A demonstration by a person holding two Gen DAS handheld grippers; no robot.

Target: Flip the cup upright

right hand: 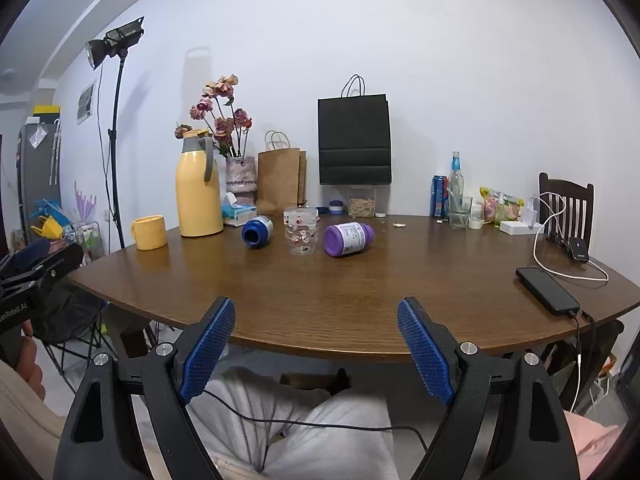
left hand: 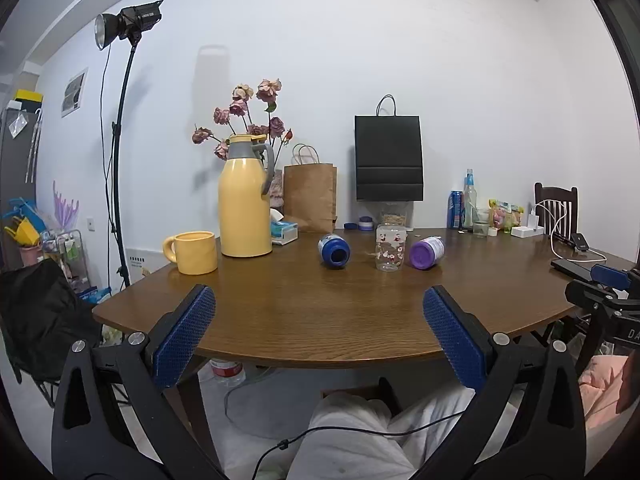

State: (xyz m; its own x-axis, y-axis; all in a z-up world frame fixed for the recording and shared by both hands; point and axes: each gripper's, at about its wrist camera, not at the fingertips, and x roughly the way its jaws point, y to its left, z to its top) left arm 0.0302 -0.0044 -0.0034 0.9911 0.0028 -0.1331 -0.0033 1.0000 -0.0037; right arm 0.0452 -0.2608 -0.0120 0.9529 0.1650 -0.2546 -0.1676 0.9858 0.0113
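Note:
A clear glass cup with red and white prints [left hand: 390, 249] stands on the wooden table [left hand: 320, 312], wider end down, between a blue bottle [left hand: 334, 251] and a purple bottle [left hand: 427, 252], both lying on their sides. In the right wrist view the cup [right hand: 301, 231] sits between the blue bottle [right hand: 257, 231] and the purple bottle [right hand: 348, 239]. My left gripper [left hand: 319, 304] is open and empty, held at the table's near edge. My right gripper [right hand: 316, 314] is open and empty, also at the near edge, well short of the cup.
A yellow mug [left hand: 193, 252] and a yellow thermos jug [left hand: 245, 204] stand at the left. Paper bags [left hand: 310, 196], a vase of flowers and a tissue box line the back. Bottles, snacks and chargers sit at the right, a black phone [right hand: 547, 290] near the right edge.

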